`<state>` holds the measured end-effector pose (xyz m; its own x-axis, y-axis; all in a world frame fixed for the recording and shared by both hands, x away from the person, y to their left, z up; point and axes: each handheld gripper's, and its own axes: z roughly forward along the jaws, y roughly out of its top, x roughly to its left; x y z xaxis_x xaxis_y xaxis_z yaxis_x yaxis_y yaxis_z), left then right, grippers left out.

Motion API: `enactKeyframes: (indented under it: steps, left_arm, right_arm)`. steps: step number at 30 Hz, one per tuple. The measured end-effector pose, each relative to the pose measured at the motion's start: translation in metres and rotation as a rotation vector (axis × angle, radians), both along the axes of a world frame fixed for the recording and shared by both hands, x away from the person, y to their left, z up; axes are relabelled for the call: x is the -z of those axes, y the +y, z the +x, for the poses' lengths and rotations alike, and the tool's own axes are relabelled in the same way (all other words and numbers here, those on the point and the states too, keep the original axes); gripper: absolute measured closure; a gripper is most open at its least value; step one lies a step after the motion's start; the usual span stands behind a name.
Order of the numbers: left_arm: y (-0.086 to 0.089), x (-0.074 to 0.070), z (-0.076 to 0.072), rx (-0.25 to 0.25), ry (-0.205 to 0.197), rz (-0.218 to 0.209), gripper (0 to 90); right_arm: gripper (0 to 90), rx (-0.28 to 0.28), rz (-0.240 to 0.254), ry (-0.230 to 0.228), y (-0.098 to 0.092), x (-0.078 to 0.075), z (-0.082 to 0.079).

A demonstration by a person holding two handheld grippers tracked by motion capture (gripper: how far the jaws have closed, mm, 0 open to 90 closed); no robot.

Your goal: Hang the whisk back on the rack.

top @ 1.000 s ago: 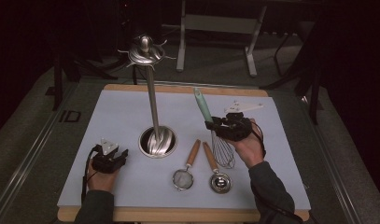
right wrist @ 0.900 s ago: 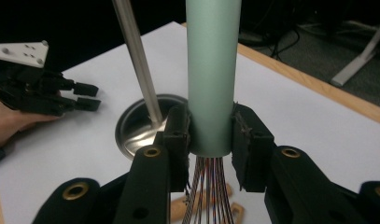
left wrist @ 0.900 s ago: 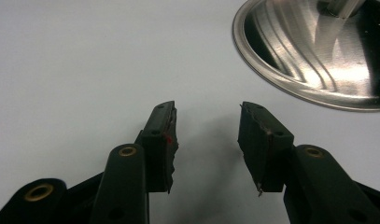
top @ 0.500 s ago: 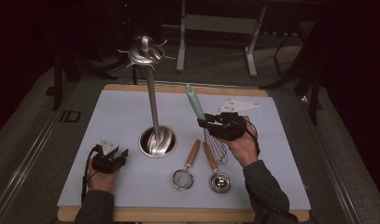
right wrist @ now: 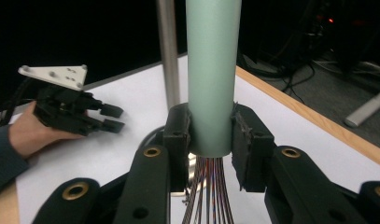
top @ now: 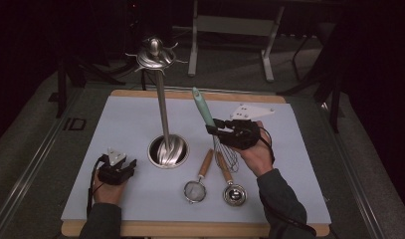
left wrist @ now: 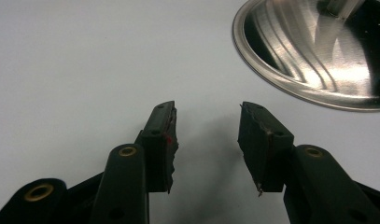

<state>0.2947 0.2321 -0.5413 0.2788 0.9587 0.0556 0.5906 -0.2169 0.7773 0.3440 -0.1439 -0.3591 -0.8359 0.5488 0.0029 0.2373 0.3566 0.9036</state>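
A whisk with a mint-green handle (top: 203,107) (right wrist: 212,70) stands nearly upright, its wires (top: 229,155) hanging down toward the mat. My right gripper (top: 213,127) (right wrist: 210,133) is shut on the base of that handle. A tall steel utensil stand (top: 160,104) with hooks on top rises from a round shiny base (top: 168,151) (left wrist: 318,51) at mid-table. My left gripper (top: 125,167) (left wrist: 207,135) rests open on the white mat (top: 130,129) just left of that base, nothing between its fingers.
A small strainer (top: 195,189) and a round metal scoop (top: 233,193), both with wooden handles, lie side by side in front of the stand. The wooden table edge (top: 200,229) borders the mat. Dark floor and a chair frame lie beyond.
My right gripper has lifted the whisk off the mat and swung its handle upright, moving left toward the stand. The left gripper has stayed put.
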Motion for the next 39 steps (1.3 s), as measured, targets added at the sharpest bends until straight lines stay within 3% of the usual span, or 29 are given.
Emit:
enactKeyframes:
  steps: [13, 25, 39]
  left_arm:
    - [0.0, 0.0, 0.0, 0.0, 0.0, -0.002, 56.7]
    - [0.0, 0.0, 0.0, 0.0, 0.001, -0.003, 56.7]
    - [0.001, 0.0, 0.0, 0.0, 0.001, -0.003, 56.7]
  right_arm:
    - [69.1, -0.054, 0.037, -0.054, 0.013, -0.016, -0.006]
    - [69.1, -0.093, 0.071, -0.103, 0.024, -0.042, -0.012]
    - [69.1, -0.158, 0.083, -0.142, 0.038, -0.059, -0.02]
